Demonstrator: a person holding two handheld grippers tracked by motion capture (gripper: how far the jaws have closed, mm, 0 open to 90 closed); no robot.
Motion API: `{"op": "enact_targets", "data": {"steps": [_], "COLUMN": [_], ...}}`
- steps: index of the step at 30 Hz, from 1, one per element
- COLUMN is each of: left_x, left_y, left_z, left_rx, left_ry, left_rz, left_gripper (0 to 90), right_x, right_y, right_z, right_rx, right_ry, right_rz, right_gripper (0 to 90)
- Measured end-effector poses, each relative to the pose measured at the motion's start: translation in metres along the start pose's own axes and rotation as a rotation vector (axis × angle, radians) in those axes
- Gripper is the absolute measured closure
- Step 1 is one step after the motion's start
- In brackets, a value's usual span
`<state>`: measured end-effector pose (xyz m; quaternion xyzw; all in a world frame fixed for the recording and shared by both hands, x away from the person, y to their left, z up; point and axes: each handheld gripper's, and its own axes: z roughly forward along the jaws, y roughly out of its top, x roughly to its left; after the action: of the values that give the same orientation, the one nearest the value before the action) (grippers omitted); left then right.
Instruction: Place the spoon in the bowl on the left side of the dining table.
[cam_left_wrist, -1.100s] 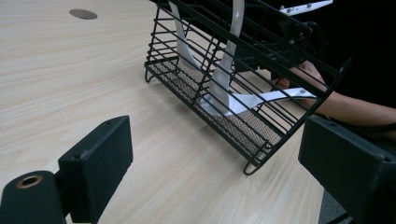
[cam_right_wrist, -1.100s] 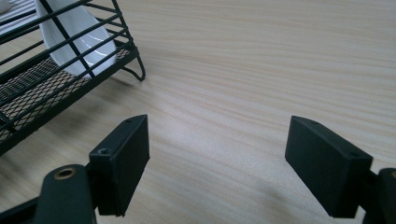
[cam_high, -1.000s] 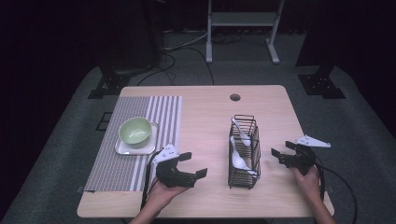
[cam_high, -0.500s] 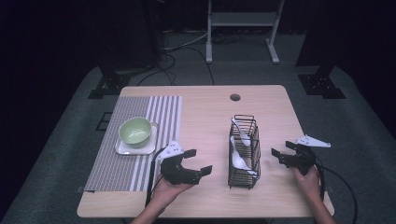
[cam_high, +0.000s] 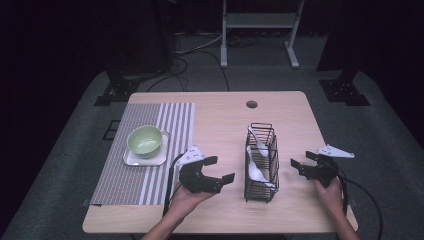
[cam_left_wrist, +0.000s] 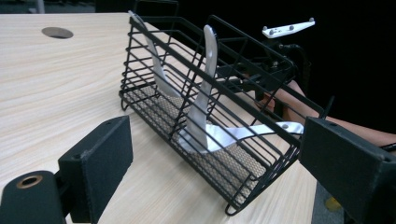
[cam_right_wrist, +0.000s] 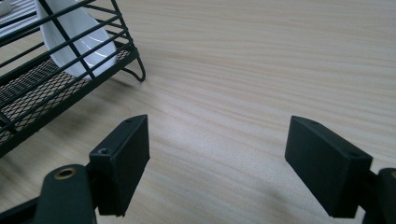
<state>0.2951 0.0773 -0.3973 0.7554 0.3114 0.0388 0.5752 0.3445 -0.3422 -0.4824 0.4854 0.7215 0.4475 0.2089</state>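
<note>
A black wire basket stands on the wooden table, with white spoons leaning inside it. In the left gripper view the basket sits just ahead of the jaws, two white spoons propped in it. My left gripper is open, left of the basket and pointing at it. To the basket's right my right gripper is open over bare table. In the right gripper view the basket's corner and a spoon bowl lie to the upper left.
A green bowl rests on a white square plate on a striped placemat at the left. A round cable hole lies near the table's far edge. Dark floor and stands surround the table.
My left gripper has moved right, toward the basket, and turned to face it. The right gripper has stayed still.
</note>
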Motion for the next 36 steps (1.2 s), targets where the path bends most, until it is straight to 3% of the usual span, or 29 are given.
{"op": "enact_targets", "data": {"steps": [12,15,36], "left_x": [0.000,0.001,-0.002], "left_y": [0.009,0.012,0.028], "left_z": [0.014,0.017,0.041], "left_rx": [0.000,-0.010,0.010], "left_ry": [-0.003,-0.019,-0.016], "left_rz": [-0.002,-0.022,-0.003], "left_gripper": [9.0,9.0,9.1], "right_x": [-0.001,-0.001,-0.001], "right_y": [0.000,0.000,0.000], "right_z": [0.000,0.000,0.000], "right_rx": [-0.002,-0.002,-0.004], "right_ry": [0.003,0.003,0.005], "right_rz": [0.003,0.004,0.008], "right_gripper": [20.8,20.8,20.9]}}
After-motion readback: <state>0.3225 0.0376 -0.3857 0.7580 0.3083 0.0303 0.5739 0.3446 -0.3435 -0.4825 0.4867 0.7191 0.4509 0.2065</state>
